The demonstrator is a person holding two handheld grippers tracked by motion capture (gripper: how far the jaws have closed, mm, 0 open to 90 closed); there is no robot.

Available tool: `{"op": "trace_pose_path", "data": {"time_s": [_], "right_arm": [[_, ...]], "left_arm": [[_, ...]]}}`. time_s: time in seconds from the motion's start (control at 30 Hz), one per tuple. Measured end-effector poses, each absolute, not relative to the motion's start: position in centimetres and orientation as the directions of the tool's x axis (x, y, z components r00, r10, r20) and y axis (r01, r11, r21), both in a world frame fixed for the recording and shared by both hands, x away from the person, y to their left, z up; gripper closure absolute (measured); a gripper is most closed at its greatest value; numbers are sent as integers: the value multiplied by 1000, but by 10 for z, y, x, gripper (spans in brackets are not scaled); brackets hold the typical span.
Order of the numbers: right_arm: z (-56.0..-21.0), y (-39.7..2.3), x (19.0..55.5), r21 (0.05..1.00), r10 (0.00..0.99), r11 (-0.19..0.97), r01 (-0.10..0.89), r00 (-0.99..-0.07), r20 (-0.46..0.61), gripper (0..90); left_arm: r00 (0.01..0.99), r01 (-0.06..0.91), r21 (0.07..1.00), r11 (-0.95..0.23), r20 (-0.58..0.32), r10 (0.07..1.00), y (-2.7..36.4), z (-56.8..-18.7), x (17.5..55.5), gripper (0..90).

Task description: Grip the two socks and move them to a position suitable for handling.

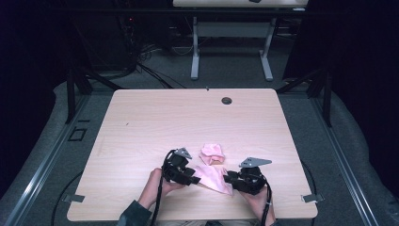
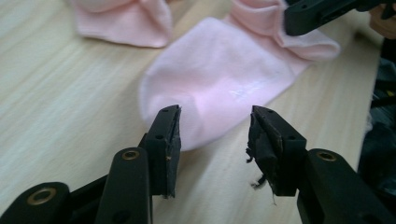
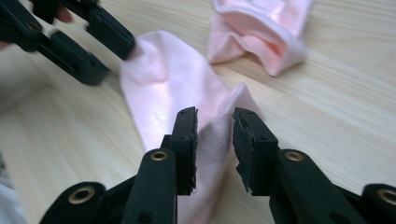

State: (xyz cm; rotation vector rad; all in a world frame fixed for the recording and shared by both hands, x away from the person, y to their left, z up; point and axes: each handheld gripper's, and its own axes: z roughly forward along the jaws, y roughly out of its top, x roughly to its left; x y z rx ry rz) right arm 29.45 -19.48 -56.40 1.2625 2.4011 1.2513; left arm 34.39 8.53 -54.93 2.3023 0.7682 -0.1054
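On the near middle of the pale wooden desk [image 1: 155,117] lies a flat, light pink cotton sock [image 1: 212,177], stretched out between the two hand-held grippers. A second pink sock, crumpled into a small heap [image 1: 211,153], sits just beyond it, toward the far side, close to the flat one; whether the two touch cannot be told.

The left gripper [image 1: 192,175] comes in from the near left, held by the person's left hand [image 1: 157,184], and points right at the rounded end of the flat sock. In the left gripper view its black fingers [image 2: 169,135] stand moderately apart, with the rounded end of the sock [image 2: 219,88] lying on the desk just ahead of the gap; the pads press on nothing.

The right gripper [image 1: 229,178] comes in from the near right, held by the right hand [image 1: 258,197], and points left at the other end of the sock. In the right gripper view its fingers [image 3: 187,135] stand narrowly apart, with the ribbed end of the sock [image 3: 163,93] running up into the gap between them. The cloth looks loose there, with no sign of the pads clamping it. The left gripper's fingers show blurred at the sock's far end in that view.

A small dark round hole [image 1: 227,100] sits in the far part of the desk.
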Motion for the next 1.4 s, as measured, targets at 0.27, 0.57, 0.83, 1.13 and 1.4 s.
{"op": "trace_pose_path", "data": {"time_s": [0.27, 0.57, 0.83, 1.13, 1.4], "right_arm": [[-553, -212, 295, 726, 771, 281, 627, -598, 218, 491], [-548, -210, 285, 717, 769, 307, 626, -607, 201, 464], [-572, -214, 297, 653, 808, 342, 675, -567, 164, 634], [-575, -205, 295, 665, 771, 391, 636, -621, 141, 802], [-573, -198, 288, 649, 737, 441, 620, -663, 132, 808]], "left_arm": [[767, 604, 627, -493, -288, 573, 99, -548, 360, 361], [772, 610, 598, -520, -298, 562, 83, -558, 372, 503], [788, 594, 578, -560, -280, 548, 78, -566, 369, 809], [770, 613, 584, -532, -289, 569, 91, -568, 350, 883], [730, 660, 581, -476, -346, 589, 115, -571, 321, 881]]}}
